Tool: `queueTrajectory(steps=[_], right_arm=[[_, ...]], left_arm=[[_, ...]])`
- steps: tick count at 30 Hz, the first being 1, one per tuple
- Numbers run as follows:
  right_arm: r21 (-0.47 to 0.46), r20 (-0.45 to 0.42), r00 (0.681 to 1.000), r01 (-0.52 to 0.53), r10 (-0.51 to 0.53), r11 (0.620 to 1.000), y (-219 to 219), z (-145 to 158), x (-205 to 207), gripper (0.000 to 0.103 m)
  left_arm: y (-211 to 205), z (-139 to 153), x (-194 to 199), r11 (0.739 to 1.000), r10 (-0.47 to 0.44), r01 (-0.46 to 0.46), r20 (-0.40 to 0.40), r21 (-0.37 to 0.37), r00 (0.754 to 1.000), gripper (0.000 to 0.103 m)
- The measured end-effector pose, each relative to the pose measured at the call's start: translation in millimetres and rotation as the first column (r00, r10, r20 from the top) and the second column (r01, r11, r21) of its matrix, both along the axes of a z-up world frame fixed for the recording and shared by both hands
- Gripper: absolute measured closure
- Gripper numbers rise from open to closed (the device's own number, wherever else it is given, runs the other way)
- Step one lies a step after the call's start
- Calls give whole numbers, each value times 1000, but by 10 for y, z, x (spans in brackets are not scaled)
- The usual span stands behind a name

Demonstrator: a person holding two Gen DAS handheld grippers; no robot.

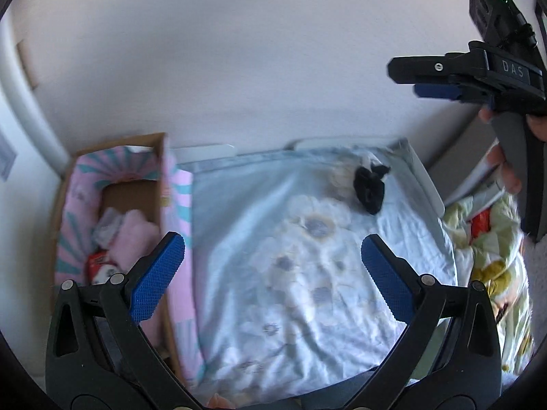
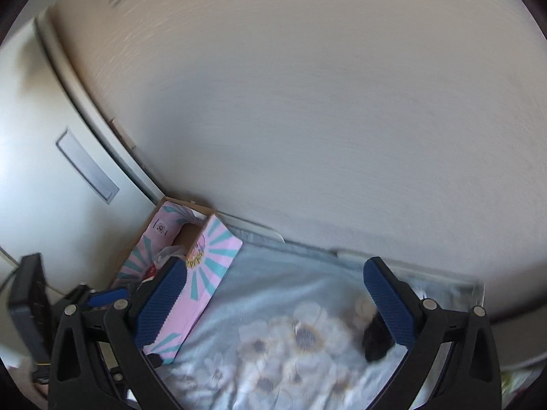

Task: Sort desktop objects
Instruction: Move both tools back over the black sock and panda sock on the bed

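Observation:
A small black object lies on the light blue flowered cloth, at its far right corner, beside a blurry cream thing. My left gripper hovers open over the cloth's middle, holding nothing. My right gripper hangs high at the right, seen side-on, with a hand on its grip. In the right wrist view my right gripper is open and holds nothing. Its right finger partly hides the black object. The left gripper's blue pad shows at lower left.
A cardboard box with pink and teal print stands left of the cloth, holding a pink cloth, a red packet and a wrapper. The same box shows in the right wrist view. A yellow-green cloth lies at the right. A pale wall stands behind.

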State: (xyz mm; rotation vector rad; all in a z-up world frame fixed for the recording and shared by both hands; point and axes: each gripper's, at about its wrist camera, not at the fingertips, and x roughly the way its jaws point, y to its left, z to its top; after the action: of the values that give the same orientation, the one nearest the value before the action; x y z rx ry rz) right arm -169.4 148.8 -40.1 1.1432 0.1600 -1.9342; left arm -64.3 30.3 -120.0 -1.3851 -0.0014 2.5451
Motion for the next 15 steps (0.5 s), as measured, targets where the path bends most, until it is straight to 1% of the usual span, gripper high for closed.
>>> queueTrajectory(steps=[3, 7, 8, 10, 15], right_arm=[[91, -25, 997, 76, -74, 993, 295, -70, -152, 0], [168, -56, 988, 152, -145, 974, 631, -159, -354, 0], [186, -61, 987, 158, -149, 970, 707, -187, -411, 0], [232, -42, 987, 158, -152, 960, 780, -304, -515, 0], [317, -11, 991, 131, -134, 940, 913, -743, -772, 0]], left_arm=[[206, -57, -28, 999, -30, 30, -6, -18, 1000, 0], [569, -193, -107, 993, -114, 114, 18, -37, 993, 0], [656, -238, -141, 990, -132, 133, 25, -41, 991, 0], [881, -350, -221, 983, -177, 179, 43, -33, 983, 0], [1365, -676, -474, 977, -209, 211, 59, -21, 976, 0]])
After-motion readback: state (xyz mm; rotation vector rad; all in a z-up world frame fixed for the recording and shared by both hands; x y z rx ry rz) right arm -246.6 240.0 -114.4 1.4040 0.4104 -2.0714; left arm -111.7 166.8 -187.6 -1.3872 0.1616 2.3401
